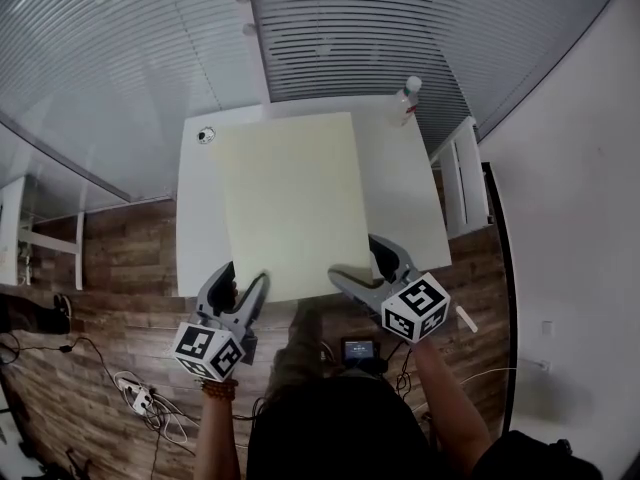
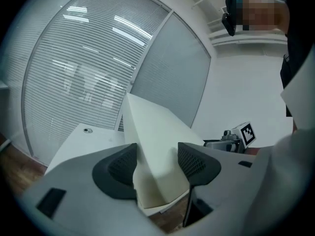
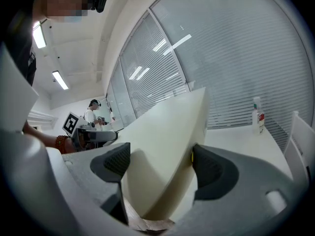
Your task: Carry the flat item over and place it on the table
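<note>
A large pale yellow flat board [image 1: 290, 203] hangs over the white table [image 1: 198, 223], with its near edge just past the table's front edge. My left gripper [image 1: 243, 276] is shut on the board's near left corner and my right gripper [image 1: 357, 258] on its near right edge. In the left gripper view the board [image 2: 152, 127] bends up between the dark pads of the left gripper [image 2: 157, 163]. In the right gripper view the board [image 3: 167, 127] curves between the pads of the right gripper [image 3: 160, 163].
A clear bottle [image 1: 404, 101] stands at the table's far right corner, and a small round object [image 1: 206, 135] lies at its far left corner. A white chair [image 1: 462, 178] stands to the right of the table. Cables and a power strip [image 1: 135, 393] lie on the wooden floor.
</note>
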Motion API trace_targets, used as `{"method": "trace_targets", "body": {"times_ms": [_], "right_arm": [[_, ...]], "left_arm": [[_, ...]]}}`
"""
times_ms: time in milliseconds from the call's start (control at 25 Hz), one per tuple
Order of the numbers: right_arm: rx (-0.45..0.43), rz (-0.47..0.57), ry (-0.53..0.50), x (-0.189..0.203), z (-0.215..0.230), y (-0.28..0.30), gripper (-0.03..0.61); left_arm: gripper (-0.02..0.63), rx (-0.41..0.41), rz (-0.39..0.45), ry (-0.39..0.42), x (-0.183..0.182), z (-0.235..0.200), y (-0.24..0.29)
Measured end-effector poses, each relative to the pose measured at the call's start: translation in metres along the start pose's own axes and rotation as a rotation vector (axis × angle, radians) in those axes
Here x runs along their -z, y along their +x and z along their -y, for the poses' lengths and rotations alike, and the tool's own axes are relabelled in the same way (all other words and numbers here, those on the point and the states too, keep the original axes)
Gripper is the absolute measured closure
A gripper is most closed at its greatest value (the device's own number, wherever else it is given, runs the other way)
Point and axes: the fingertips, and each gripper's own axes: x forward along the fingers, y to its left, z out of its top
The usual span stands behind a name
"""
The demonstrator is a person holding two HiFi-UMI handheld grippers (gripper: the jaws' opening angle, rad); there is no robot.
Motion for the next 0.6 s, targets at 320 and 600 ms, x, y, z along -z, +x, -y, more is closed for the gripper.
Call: {"method": "trace_targets", "body": {"times_ms": [320, 600], "right_arm": [[0.015, -0.032, 0.069, 0.019, 0.016, 0.009, 0.187], [0.023, -0.067, 0.109, 0.028, 0.039, 0.026, 0.187]], "left_arm": [[0.357, 0.012, -0.048, -0.036, 0.013, -0.010, 0.019], [0.357, 0.012, -0.075, -0.070, 0.022, -0.025, 0.044]]}}
